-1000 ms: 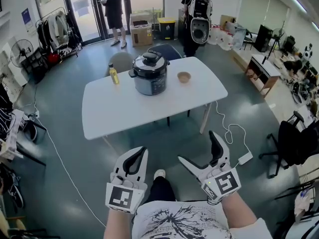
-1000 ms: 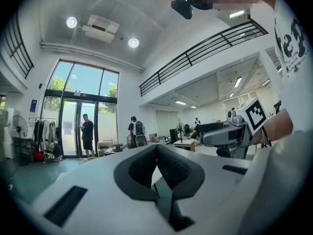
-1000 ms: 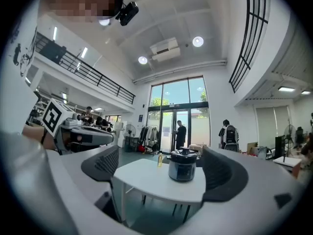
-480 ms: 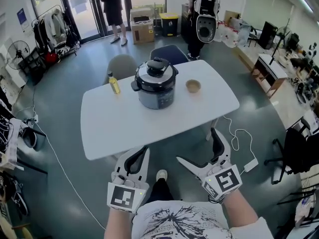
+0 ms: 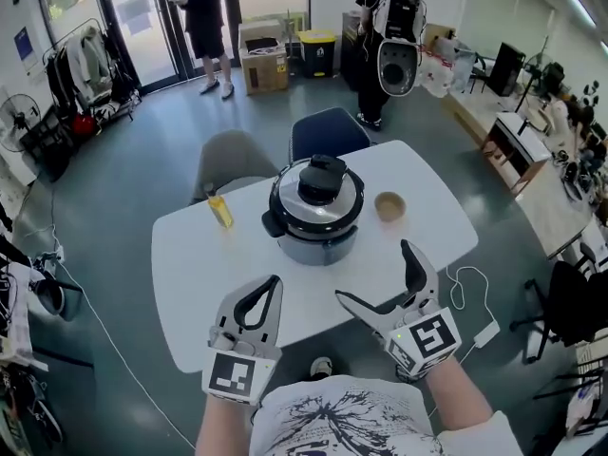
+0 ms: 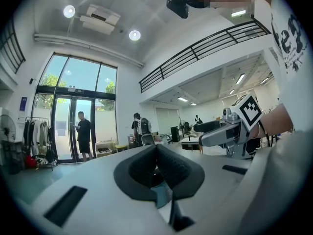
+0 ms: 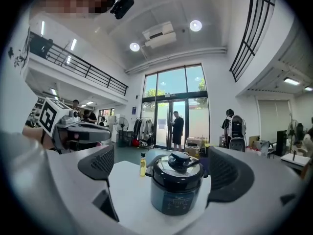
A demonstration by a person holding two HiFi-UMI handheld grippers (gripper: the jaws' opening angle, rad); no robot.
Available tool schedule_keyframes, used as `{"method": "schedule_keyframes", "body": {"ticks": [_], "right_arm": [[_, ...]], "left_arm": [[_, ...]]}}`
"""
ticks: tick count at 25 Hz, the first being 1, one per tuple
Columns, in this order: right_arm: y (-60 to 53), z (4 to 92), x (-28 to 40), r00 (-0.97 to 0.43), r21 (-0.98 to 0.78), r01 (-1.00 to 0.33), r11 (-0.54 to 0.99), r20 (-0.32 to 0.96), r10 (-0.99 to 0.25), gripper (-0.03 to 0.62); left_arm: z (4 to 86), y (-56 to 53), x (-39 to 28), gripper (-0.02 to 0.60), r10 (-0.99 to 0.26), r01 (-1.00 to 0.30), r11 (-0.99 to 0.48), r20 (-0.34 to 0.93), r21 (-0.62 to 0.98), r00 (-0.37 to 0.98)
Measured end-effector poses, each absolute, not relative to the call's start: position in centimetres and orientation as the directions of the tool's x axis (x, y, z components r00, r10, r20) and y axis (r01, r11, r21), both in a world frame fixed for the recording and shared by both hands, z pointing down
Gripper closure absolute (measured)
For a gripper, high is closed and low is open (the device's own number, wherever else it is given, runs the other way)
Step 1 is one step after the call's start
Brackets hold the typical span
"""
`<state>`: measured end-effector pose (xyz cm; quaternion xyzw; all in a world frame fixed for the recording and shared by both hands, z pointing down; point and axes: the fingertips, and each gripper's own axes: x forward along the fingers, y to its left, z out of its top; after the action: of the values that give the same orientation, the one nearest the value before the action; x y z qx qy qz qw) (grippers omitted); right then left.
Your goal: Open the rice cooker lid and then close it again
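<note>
My left gripper (image 5: 269, 288) is closed, empty. My right gripper (image 5: 374, 274) has just been opening, nothing between its jaws. Beyond, the rice cooker (image 5: 313, 247) stands mid-desk (image 5: 190, 283), lid (image 5: 290, 202) down. A rushed reach could shove it.

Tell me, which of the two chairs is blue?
The chair on the right, behind the rice cooker. The other chair, nearer the bottle, is grey.

black rice cooker (image 5: 314, 212) upright on table, lid (image 5: 316, 190) shut
</note>
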<state>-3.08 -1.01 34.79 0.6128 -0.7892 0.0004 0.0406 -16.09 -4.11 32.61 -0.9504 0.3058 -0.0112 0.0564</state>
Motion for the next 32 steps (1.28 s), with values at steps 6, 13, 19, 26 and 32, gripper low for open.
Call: {"method": "schedule_keyframes", "body": {"ticks": [6,13,19,26,32], "right_arm": [[-10.0,36.5,-1.5,-0.255,0.028,-0.965,0.261,0.136,-0.957,-0.001],[-18.1,37.9,-0.7,-0.314,0.043,-0.941,0.337,0.267,-0.911,-0.001],[-25.6,40.6,1.1,-0.38,0.09,-0.884,0.458,0.432,-0.818,0.02],[-32.8,43.3,2.7,-0.42,0.082,-0.817,0.57,0.593,-0.687,0.064],[-36.9,45.5,4.5,-0.451,0.0,-0.772,0.635,0.705,-0.548,0.173]], "left_arm": [[33.9,-12.4,-14.2,0.568,-0.573,-0.57,-0.817,0.008,-0.084,0.82],[34.0,-18.3,-13.8,0.569,-0.613,-0.611,-0.788,0.002,-0.071,0.79],[34.7,-23.4,-11.9,0.568,-0.668,-0.667,-0.742,-0.005,-0.068,0.744],[35.0,-29.0,-8.6,0.569,-0.708,-0.706,-0.704,0.008,-0.075,0.706],[34.8,-31.9,-5.5,0.568,-0.744,-0.741,-0.667,0.02,-0.08,0.668]]}}
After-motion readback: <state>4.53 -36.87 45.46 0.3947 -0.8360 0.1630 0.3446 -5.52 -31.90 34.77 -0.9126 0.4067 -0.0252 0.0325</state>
